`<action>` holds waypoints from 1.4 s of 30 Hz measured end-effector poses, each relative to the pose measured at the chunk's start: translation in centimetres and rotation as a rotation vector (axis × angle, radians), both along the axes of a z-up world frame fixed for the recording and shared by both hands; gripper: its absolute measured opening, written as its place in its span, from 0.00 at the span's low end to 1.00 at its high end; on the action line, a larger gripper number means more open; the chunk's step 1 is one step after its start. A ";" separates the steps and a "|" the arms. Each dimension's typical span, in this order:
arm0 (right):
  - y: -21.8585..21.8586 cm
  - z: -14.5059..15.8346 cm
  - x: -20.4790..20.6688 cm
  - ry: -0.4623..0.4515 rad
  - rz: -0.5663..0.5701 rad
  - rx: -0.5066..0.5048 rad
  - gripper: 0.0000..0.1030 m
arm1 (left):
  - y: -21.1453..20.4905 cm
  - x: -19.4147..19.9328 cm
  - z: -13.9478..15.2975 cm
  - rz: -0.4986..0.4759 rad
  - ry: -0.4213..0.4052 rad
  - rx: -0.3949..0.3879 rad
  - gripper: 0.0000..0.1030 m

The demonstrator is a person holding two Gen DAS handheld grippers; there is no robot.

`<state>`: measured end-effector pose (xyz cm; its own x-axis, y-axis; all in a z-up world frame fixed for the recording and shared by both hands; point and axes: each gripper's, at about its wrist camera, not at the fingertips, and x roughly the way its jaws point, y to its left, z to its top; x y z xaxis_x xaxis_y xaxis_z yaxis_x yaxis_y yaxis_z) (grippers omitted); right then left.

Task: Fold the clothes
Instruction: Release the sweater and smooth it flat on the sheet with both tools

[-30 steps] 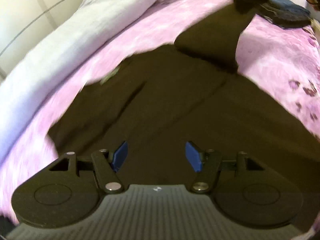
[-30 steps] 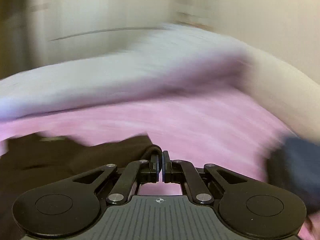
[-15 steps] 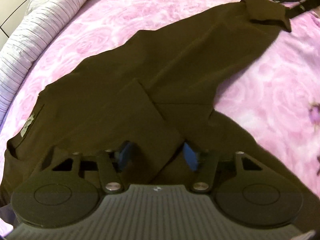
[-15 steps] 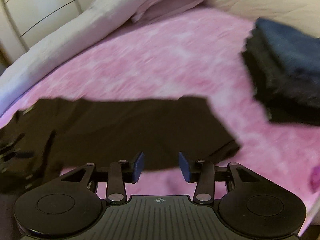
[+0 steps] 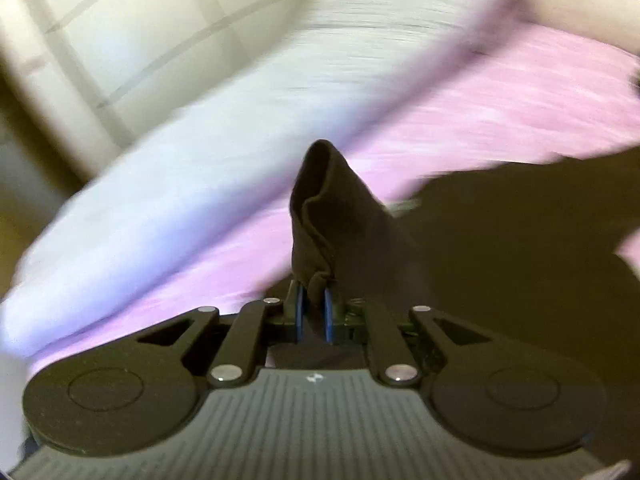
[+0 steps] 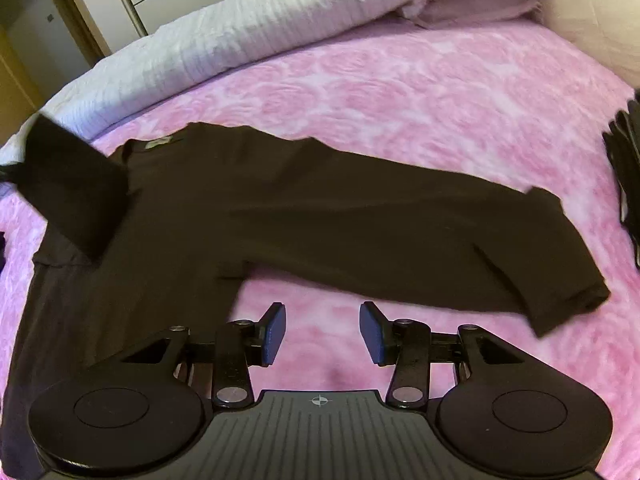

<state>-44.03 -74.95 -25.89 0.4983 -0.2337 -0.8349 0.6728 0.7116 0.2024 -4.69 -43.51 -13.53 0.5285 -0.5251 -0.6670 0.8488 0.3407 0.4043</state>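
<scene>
Half a second ago the left gripper (image 5: 312,312) gaped over flat cloth; now its blue pads pinch a sleeve cuff (image 5: 320,200) of the dark brown shirt (image 6: 280,216), lifted off the pink bedspread (image 6: 400,80). The right gripper (image 6: 322,330) hovers with jaws spread, empty, just short of the shirt's other sleeve. At far right, a dark folded pile (image 6: 628,168) is cut off. The left view is motion-blurred.

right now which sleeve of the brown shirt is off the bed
The sleeve at the left, lifted by the left gripper; the other sleeve lies flat.
</scene>
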 end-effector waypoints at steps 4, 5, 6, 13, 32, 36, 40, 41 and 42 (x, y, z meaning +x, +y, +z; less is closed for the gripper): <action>4.3 1.2 3.9 0.021 0.017 -0.014 0.44 | 9.1 11.0 2.6 0.168 -0.089 -0.003 0.08; 5.3 1.3 5.0 0.031 0.027 -0.017 0.44 | 11.1 13.5 2.3 0.213 -0.095 0.005 0.10; 6.4 1.4 6.1 0.040 0.038 -0.020 0.44 | 13.1 16.2 1.7 0.266 -0.094 0.017 0.15; 13.2 1.7 12.7 0.090 0.093 -0.018 0.44 | 22.5 25.4 -4.6 0.609 0.044 0.040 0.21; 19.9 1.4 19.1 0.188 0.199 -0.052 0.48 | 20.1 28.5 -13.6 0.565 0.183 0.065 0.49; 20.1 0.4 18.8 0.213 0.153 -0.019 0.48 | 20.9 31.2 -15.5 0.618 0.333 0.058 0.13; 20.7 0.5 19.8 0.220 0.167 -0.011 0.48 | 22.5 31.0 -12.4 0.604 0.280 -0.040 0.07; 20.9 0.6 20.1 0.220 0.181 -0.019 0.48 | 23.0 30.9 -11.5 0.599 0.260 -0.067 0.07; 21.0 0.8 20.5 0.220 0.194 -0.027 0.48 | 23.4 30.7 -10.6 0.593 0.241 -0.094 0.07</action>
<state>-23.55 -53.96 -25.13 0.3434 -0.1751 -0.9227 0.5491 0.8345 0.0460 26.04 -20.11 -24.13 0.5880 -0.2514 -0.7688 0.5685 0.8045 0.1718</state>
